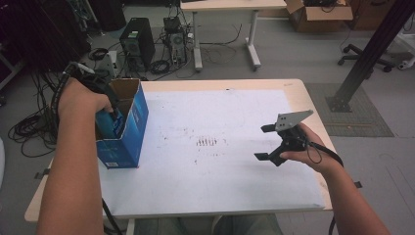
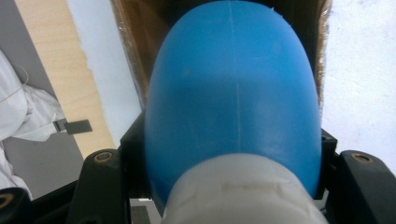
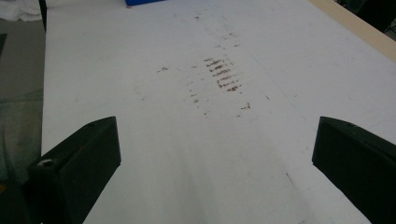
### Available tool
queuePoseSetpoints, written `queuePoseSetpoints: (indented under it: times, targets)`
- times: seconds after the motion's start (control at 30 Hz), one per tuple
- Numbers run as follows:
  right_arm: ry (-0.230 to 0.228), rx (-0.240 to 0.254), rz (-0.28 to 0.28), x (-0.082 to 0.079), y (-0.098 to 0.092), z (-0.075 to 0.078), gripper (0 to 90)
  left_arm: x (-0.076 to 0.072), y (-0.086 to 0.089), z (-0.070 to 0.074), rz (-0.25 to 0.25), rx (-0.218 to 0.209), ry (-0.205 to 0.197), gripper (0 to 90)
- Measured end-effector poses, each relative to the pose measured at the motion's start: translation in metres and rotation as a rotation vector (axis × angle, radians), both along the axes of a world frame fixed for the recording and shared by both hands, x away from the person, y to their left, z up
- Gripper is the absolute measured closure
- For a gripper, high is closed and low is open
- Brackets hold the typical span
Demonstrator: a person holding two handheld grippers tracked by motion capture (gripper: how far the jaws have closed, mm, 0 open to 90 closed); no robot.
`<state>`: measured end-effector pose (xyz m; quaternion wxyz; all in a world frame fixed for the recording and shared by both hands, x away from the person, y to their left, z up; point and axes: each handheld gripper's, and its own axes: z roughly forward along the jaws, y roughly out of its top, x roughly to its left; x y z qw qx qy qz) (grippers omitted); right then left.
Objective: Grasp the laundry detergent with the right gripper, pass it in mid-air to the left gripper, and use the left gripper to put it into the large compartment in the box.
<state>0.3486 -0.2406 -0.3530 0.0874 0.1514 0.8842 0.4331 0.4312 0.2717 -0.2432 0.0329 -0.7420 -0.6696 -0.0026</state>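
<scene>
An open blue cardboard box (image 1: 128, 134) stands at the left edge of the white-covered table (image 1: 220, 176). My left gripper (image 1: 113, 113) points down into the box's mouth, shut on a smooth, rounded blue object (image 2: 233, 93) with a white part at its near end. In the left gripper view the box's brown inner wall (image 2: 140, 42) shows beyond the object, and the jaws press on both its sides. My right gripper (image 1: 263, 142) hovers over the right side of the table, open, with nothing between its jaws (image 3: 215, 154).
Brown stains (image 1: 208, 142) mark the middle of the white sheet (image 3: 140, 154). On the floor beyond the table are computer towers (image 1: 137, 41), tangled cables (image 1: 29, 127), a desk's legs (image 1: 252, 44) and a cardboard box (image 1: 318, 17). A black post (image 1: 367, 58) stands at the right.
</scene>
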Motion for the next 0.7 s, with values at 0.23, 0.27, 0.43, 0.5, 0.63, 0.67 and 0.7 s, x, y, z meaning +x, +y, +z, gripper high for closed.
queuePoseSetpoints:
  times: [0.23, 0.27, 0.43, 0.5, 0.63, 0.67, 0.7]
  targets:
    - [0.002, 0.006, -0.002, 0.0, 0.0, -0.001, 1.2, 0.002, 0.002, -0.014, 0.003, 0.003, 0.003, 38.8]
    - [0.002, 0.006, -0.003, 0.0, 0.0, -0.002, 1.2, 0.002, 0.002, -0.015, 0.003, 0.005, 0.002, 38.8]
    - [0.005, 0.005, -0.004, 0.0, 0.0, -0.003, 1.2, 0.003, 0.002, -0.021, 0.003, 0.003, 0.004, 38.8]
    - [0.006, 0.005, -0.005, 0.0, -0.001, -0.004, 1.2, 0.004, 0.002, -0.023, 0.001, -0.001, 0.008, 38.8]
    - [0.008, 0.003, -0.007, 0.0, -0.002, -0.005, 1.2, 0.005, 0.002, -0.028, 0.0, 0.006, 0.005, 38.8]
    - [0.01, 0.004, -0.008, 0.0, -0.002, -0.005, 1.2, 0.005, 0.002, -0.03, -0.002, 0.012, 0.009, 38.8]
    - [0.011, 0.004, -0.007, 0.0, -0.002, -0.006, 1.2, 0.005, 0.002, -0.03, -0.002, 0.012, 0.009, 38.8]
